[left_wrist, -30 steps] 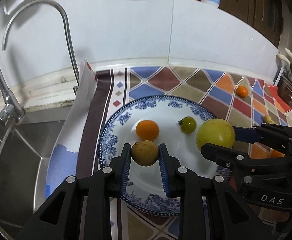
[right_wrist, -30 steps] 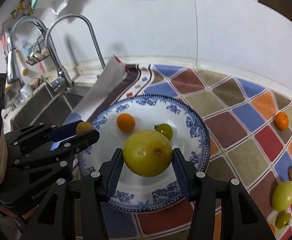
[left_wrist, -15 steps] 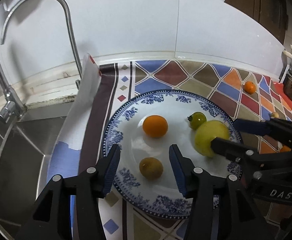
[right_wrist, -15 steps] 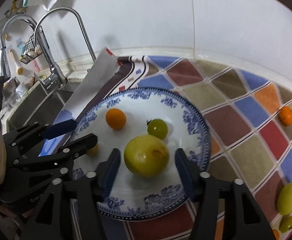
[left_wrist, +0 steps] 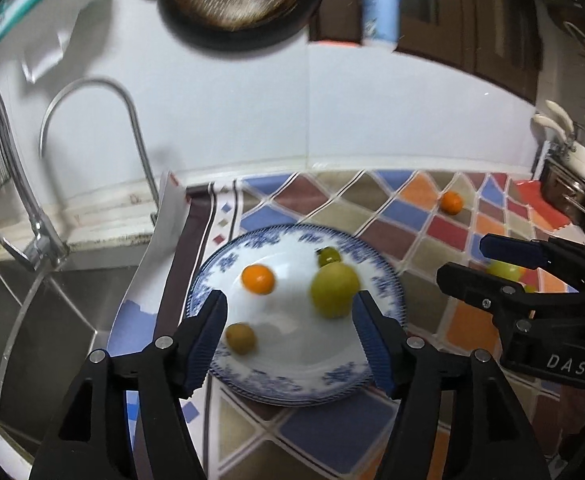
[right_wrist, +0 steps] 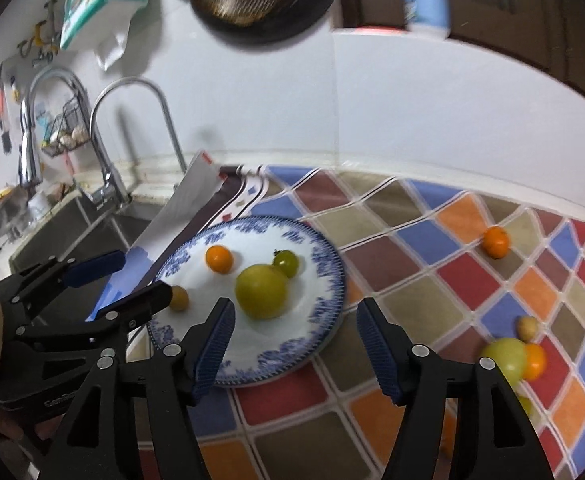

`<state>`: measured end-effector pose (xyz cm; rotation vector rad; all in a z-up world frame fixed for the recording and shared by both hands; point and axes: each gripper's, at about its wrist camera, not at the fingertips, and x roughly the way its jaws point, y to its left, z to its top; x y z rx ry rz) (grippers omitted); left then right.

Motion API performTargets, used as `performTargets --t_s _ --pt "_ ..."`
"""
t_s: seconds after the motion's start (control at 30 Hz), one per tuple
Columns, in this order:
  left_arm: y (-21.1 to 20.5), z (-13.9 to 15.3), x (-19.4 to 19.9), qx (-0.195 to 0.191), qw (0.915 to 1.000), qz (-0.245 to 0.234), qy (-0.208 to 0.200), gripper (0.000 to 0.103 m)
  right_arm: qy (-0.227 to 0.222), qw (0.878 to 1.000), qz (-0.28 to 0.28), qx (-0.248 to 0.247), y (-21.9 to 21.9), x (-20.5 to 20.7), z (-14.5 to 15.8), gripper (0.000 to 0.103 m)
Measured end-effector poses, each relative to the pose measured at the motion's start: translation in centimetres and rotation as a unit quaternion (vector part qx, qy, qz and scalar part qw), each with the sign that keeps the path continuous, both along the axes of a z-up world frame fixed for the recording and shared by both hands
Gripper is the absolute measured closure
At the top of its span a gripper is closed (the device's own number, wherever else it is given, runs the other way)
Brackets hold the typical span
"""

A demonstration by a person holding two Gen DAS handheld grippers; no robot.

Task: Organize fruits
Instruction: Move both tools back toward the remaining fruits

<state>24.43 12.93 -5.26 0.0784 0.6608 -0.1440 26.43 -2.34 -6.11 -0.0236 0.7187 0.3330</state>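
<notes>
A blue-and-white plate (left_wrist: 276, 384) (right_wrist: 324, 312) lies on the patterned cloth. On it rest a large yellow-green fruit (left_wrist: 334, 290) (right_wrist: 261, 291), a small orange (left_wrist: 257, 279) (right_wrist: 219, 258), a small green tomato (left_wrist: 329, 256) (right_wrist: 286, 263) and a small brownish-yellow fruit (left_wrist: 241, 337) (right_wrist: 179, 298). My left gripper (left_wrist: 290, 340) is open and empty, raised over the plate's near side. My right gripper (right_wrist: 294, 348) is open and empty, above the plate's right edge. Loose fruits lie on the cloth to the right: an orange (right_wrist: 496, 242) (left_wrist: 451, 203), a yellow-green fruit (right_wrist: 506, 358), and a small pale one (right_wrist: 528, 328).
A steel sink (left_wrist: 32, 320) with a curved faucet (left_wrist: 132, 128) lies left of the plate. A folded white paper (left_wrist: 164, 240) stands at the cloth's left edge. A dark pan (left_wrist: 236, 0) and a bottle (left_wrist: 380, 4) hang above on the white wall.
Both grippers have let go of their fruits onto the plate, opened wide and pulled back and up. The right gripper has shifted to the right, off the plate.
</notes>
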Motion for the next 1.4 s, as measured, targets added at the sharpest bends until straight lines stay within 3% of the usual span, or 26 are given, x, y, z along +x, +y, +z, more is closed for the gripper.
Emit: performTargets --t_s 0.33,0.63,0.93,1.4 --pt "-5.2 3.0 -4.2 -0.002 0.9984 -0.028 -0.049 0.030 -0.048 0.998 -0.034 -0.002 -5.3 -4.6 3.0 0.038" --pt "-10.2 3.4 -6.6 0.008 0.9964 -0.054 -0.065 0.029 -0.063 0.996 -0.056 -0.010 -10.5 -7.0 3.7 0.038" --pt "-14.5 3.4 -7.8 0.013 0.9948 -0.063 -0.078 0.027 -0.067 0.996 -0.044 -0.025 -14.4 -8.1 3.5 0.038" --pt "-19.7 -0.4 -6.5 0.036 0.9939 -0.100 -0.027 0.026 -0.025 0.999 -0.005 -0.037 -18.5 -6.8 0.1 0.038"
